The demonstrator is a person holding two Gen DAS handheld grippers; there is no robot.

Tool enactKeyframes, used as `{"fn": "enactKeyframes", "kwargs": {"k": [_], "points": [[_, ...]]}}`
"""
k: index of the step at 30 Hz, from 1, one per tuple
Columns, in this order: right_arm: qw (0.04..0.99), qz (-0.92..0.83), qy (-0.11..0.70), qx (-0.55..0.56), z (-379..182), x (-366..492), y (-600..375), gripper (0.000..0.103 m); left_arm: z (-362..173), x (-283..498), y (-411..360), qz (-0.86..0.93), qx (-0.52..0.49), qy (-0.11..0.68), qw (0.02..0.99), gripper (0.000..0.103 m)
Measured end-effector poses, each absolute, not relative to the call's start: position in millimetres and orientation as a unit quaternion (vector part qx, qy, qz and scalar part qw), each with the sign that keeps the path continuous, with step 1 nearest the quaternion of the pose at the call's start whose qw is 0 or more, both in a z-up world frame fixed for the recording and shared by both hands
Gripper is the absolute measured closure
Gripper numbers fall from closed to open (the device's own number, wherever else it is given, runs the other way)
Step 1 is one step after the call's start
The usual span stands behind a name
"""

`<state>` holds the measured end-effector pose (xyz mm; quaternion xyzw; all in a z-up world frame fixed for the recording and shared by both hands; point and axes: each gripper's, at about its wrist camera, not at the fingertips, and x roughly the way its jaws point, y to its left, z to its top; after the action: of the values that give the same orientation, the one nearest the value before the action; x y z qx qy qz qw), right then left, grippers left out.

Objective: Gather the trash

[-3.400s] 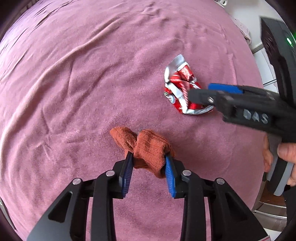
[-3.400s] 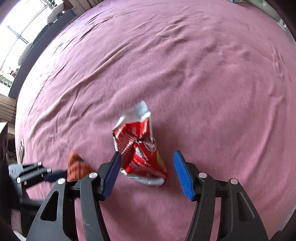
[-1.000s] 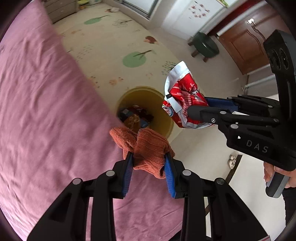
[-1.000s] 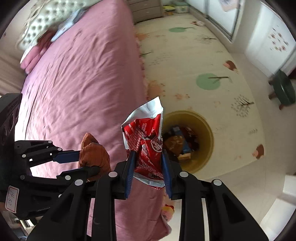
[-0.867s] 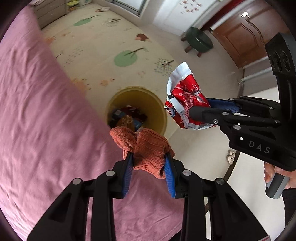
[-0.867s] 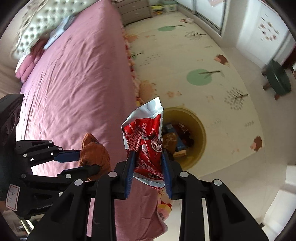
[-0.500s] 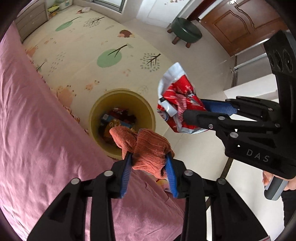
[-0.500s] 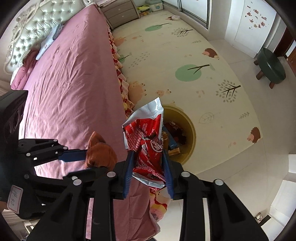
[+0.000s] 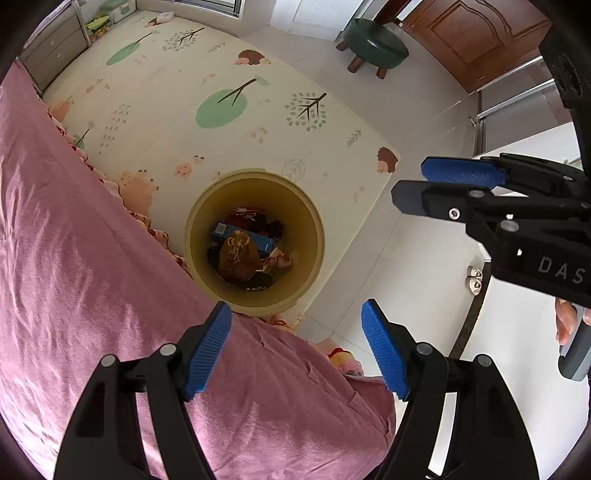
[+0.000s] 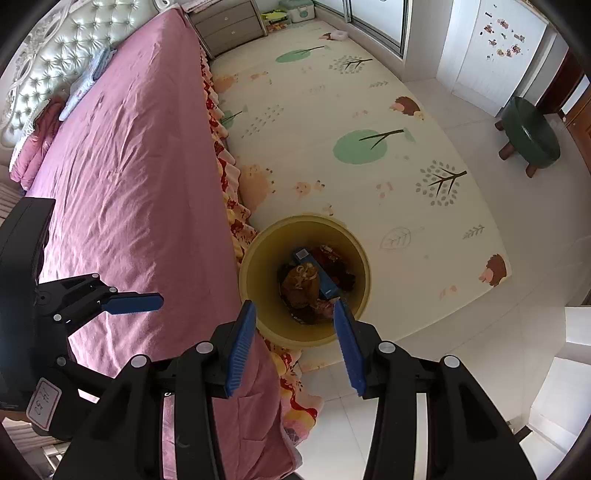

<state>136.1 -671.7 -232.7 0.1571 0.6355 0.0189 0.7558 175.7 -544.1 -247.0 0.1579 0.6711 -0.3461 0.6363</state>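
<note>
A yellow bin [image 9: 314, 225] stands on the floor beside the bed, almost straight below both grippers. The brown cloth [image 9: 236, 254] lies inside it on top of other trash, with a reddish crumpled scrap [image 9: 279, 260] next to it. My left gripper [image 9: 295, 314] hangs over the bin's near rim, its jaws opening, nothing between the blue pads. My right gripper [image 10: 293, 306] is over the bin [image 10: 303, 221] too, jaws opening and empty; the brown cloth [image 10: 299, 284] shows between its fingers far below. Each gripper appears in the other's view: right gripper [image 9: 410, 181], left gripper [image 10: 155, 300].
The pink bed [image 10: 129, 166] fills the left side, its patterned skirt touching the bin. A cream play mat [image 10: 332, 110] covers the floor beyond. A green stool [image 10: 528, 133] stands far right, a grey dresser [image 10: 229, 22] at the bed's head, and shoes [image 9: 474, 280] lie on the tiles.
Both grippers have opened. The brown cloth has left the left jaws and the red wrapper the right jaws. The cloth now lies in the bin. The bin sits closer under both grippers.
</note>
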Motion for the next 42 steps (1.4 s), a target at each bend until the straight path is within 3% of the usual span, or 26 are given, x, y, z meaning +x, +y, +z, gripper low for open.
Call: {"fn": "enactKeyframes", "kwargs": {"k": [16, 33, 42], "points": [[0.766, 0.049, 0.627, 0.130, -197, 140, -631, 0.060, -206, 166, -500, -0.328, 0.127, 0.658, 0.666, 0.028], [0.771, 0.162, 0.610, 0.090, -139, 128, -478, 0.054, -149, 123, -341, -0.224, 0.051, 0.651, 0.724, 0.025], [0.766, 0.196, 0.606, 0.087, -119, 111, -413, 0.050, -123, 99, -257, -0.151, -0.026, 0.641, 0.752, 0.017]]}}
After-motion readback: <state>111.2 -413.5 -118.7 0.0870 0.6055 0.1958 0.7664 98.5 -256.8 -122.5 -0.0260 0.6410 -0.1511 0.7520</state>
